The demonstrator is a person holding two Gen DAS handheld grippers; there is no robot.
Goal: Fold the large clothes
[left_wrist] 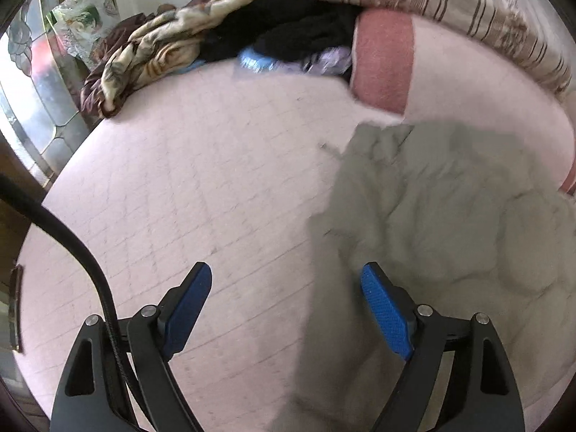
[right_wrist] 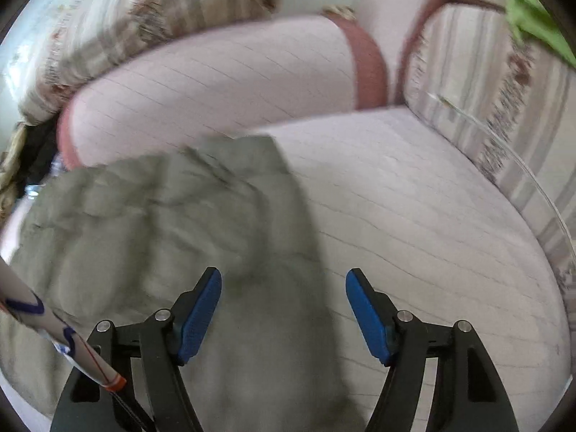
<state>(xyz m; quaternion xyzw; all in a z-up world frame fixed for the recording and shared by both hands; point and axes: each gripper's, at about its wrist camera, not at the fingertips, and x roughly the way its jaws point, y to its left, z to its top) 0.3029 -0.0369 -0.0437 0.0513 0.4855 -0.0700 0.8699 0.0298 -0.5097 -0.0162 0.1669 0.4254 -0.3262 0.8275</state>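
Note:
A crumpled grey-green garment lies on the pink quilted mattress. In the left wrist view it fills the right half, and one long part runs down toward the bottom edge. My left gripper hangs open above that part's left edge, and nothing is between its blue pads. In the right wrist view the garment spreads over the left and centre. My right gripper is open above its right edge, with cloth below the left pad and bare mattress below the right pad. Neither gripper holds anything.
A heap of brown-and-cream blanket and black clothes lies at the back left. A pink bolster and striped cushions line the back and right. A patterned glass pane stands at the left. A black cable crosses my left gripper.

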